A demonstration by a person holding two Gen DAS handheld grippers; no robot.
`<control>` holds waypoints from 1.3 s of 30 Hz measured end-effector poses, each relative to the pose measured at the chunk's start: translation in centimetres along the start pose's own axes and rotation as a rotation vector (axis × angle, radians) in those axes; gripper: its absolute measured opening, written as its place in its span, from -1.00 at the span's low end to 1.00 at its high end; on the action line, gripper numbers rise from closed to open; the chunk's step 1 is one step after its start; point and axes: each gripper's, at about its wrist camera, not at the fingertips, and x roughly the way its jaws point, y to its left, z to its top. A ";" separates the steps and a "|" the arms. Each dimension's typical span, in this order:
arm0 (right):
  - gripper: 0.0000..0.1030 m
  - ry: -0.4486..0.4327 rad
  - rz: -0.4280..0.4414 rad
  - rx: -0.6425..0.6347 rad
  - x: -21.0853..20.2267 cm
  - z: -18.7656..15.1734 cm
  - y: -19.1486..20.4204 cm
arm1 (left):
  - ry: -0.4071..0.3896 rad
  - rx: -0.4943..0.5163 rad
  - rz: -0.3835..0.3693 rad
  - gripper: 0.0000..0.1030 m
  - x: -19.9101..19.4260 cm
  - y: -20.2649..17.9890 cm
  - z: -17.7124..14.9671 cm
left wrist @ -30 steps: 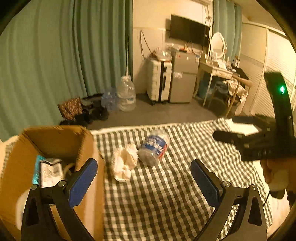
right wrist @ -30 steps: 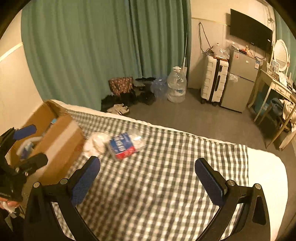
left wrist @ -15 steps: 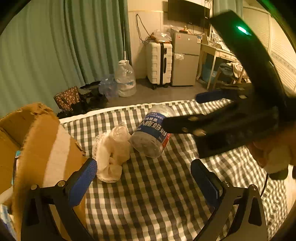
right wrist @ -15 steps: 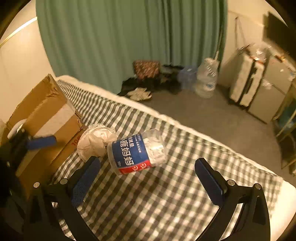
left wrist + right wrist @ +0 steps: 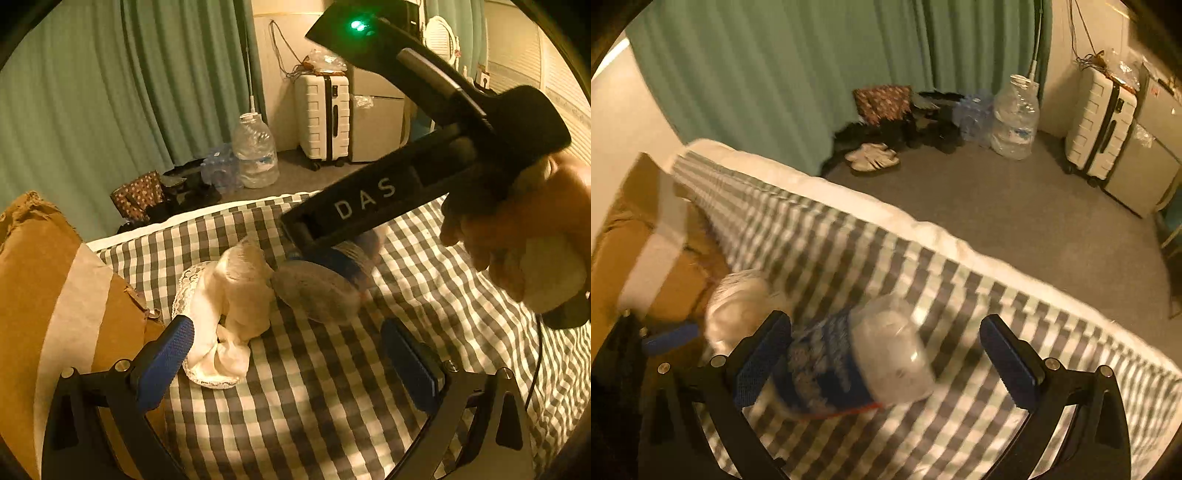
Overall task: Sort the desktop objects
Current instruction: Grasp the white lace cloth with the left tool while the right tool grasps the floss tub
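Right gripper [image 5: 886, 354] has its fingers spread wide around the plastic bottle [image 5: 857, 365] lying on the checkered bed [image 5: 960, 295], beside a crumpled cloth [image 5: 229, 295] near the cardboard box [image 5: 48, 288]. Left gripper [image 5: 291, 354] hangs there, fingers apart, empty.

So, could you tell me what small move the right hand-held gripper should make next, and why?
Probably ease forward a little, then close. The right hand-held gripper is open, and the bottle lies on its side on the checked cloth, between the fingers but nearer the left one. The crumpled cloth sits right beside it, so a centred grip should avoid snagging that.
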 end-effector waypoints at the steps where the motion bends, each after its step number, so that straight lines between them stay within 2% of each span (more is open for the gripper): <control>1: 1.00 0.019 -0.033 -0.011 0.3 0.3 0.1 | 0.000 0.002 0.001 1.00 0.1 -0.1 -0.1; 5: 1.00 0.120 -0.109 -0.045 0.7 -0.5 -0.6 | -0.011 -0.013 0.005 1.00 0.7 -0.2 -0.3; 7: 1.00 0.141 -0.110 -0.040 0.2 -1.7 -1.4 | -0.008 -0.008 0.008 1.00 0.9 -0.3 -0.2; 10: 1.00 0.148 -0.093 0.004 -1.1 -3.6 -3.2 | -0.012 -0.008 0.013 1.00 1.1 -0.5 -0.1; 13: 1.00 0.153 -0.130 0.048 -2.8 -5.5 -5.0 | -0.012 -0.014 0.013 1.00 1.4 -0.6 0.0; 17: 1.00 0.194 -0.159 0.072 -4.4 -8.3 -5.6 | -0.014 -0.047 0.011 1.00 2.9 0.0 1.1; 20: 0.99 0.184 -0.168 0.112 -6.0 -10.4 -5.9 | -0.005 -0.091 0.008 0.96 4.2 0.8 2.0; 23: 1.00 0.131 -0.194 0.203 -8.5 -12.0 -6.5 | 0.023 -0.132 0.030 0.55 4.8 1.5 1.9; 25: 0.99 0.117 -0.205 0.249 -9.4 -12.9 -6.6 | 0.078 -0.163 0.062 -0.04 6.0 2.6 1.5; 26: 0.99 0.117 -0.196 0.276 -9.7 -13.5 -6.5 | 0.086 -0.169 0.077 -0.27 6.1 2.9 1.2; 27: 0.99 0.119 -0.183 0.293 -9.7 -13.8 -6.2 | 0.093 -0.166 0.132 -0.71 5.9 3.3 1.0; 28: 0.99 0.123 -0.171 0.308 -9.6 -14.2 -5.9 | 0.097 -0.163 0.138 -0.76 5.6 3.5 0.8; 30: 0.99 0.135 -0.167 0.317 -9.4 -14.8 -5.7 | 0.113 -0.182 0.088 -0.82 5.0 4.2 0.5; 32: 0.99 0.168 -0.159 0.346 -9.0 -15.4 -5.8 | 0.116 -0.189 0.077 -0.83 4.2 4.3 0.3; 36: 0.99 0.207 -0.197 0.334 -8.4 -16.4 -4.8 | 0.110 -0.156 0.054 -0.84 2.4 3.0 -0.2; 39: 0.99 0.220 -0.186 0.331 -8.3 -17.1 -4.6 | 0.094 -0.133 0.038 -0.84 0.7 1.7 -0.1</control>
